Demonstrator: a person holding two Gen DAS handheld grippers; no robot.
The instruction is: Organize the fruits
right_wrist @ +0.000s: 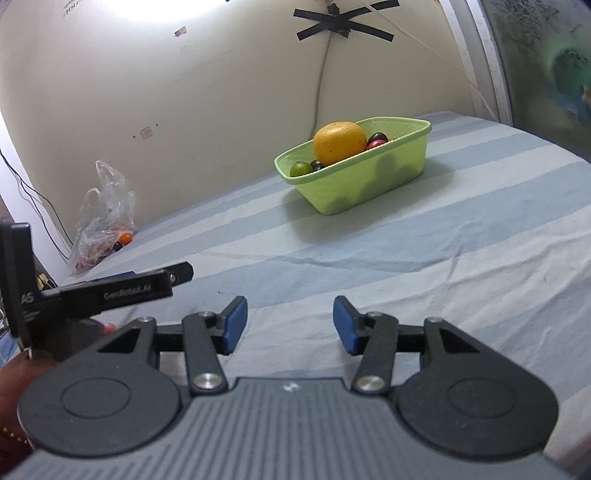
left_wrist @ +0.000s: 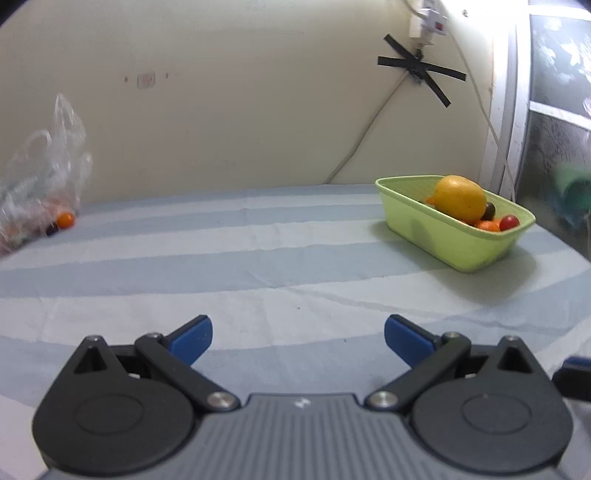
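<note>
A light green basket [left_wrist: 436, 236] [right_wrist: 369, 181] stands on the striped bed sheet, far right in the left wrist view and centre back in the right wrist view. It holds a big yellow-orange fruit [left_wrist: 460, 197] [right_wrist: 340, 142] and several small red, dark, orange and green fruits. A clear plastic bag [left_wrist: 44, 184] [right_wrist: 103, 218] by the wall holds more small fruits; a small orange fruit [left_wrist: 65, 220] [right_wrist: 126, 237] lies at its mouth. My left gripper [left_wrist: 298, 341] is wide open and empty. My right gripper [right_wrist: 290, 325] is open and empty, well short of the basket.
The blue-and-white striped sheet [left_wrist: 258, 258] [right_wrist: 461, 240] covers the surface up to a cream wall. A cable taped with black tape [left_wrist: 417, 66] [right_wrist: 343, 26] hangs down the wall. The left gripper's body [right_wrist: 110, 291] and a hand [right_wrist: 11, 387] show at the right wrist view's left edge.
</note>
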